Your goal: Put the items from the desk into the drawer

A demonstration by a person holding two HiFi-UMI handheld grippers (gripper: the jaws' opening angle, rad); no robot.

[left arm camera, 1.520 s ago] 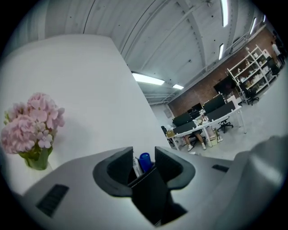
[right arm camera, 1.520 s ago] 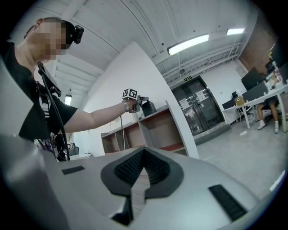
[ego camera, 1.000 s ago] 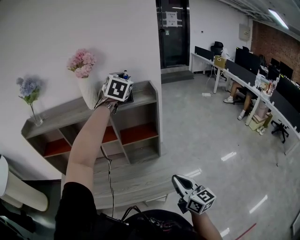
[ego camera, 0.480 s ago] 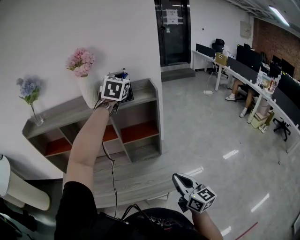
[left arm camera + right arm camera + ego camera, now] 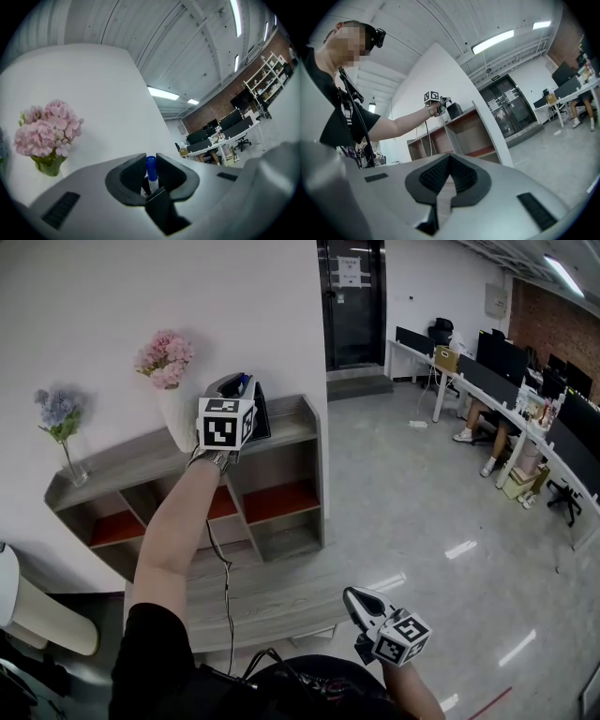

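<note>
From the head view, the left gripper (image 5: 239,390) is held out at arm's length just above the top of the shelf (image 5: 292,418), beside the pink flowers (image 5: 164,359). A blue speck at its tip is the cap of a marker (image 5: 246,382), which is clear of the shelf top. The right gripper (image 5: 354,600) hangs low near the body, well apart from the shelf. No drawer shows here. In the left gripper view, the jaws have just been closing and now pinch the marker (image 5: 153,180). It stands upright between the pads, with its blue cap poking past the tips and its white barrel in the grip. The flowers (image 5: 47,133) stand off to the left. The marker is likely light and stiff, with a smooth round barrel that could roll or pivot in the pads. A hold across the barrel near its middle, not on the cap, should serve best, since a cap may pull off. In the right gripper view, the right gripper (image 5: 449,160) has its jaws pressed together with nothing between them. It looks towards the shelf (image 5: 464,123), where the left gripper (image 5: 436,104) shows small.
</note>
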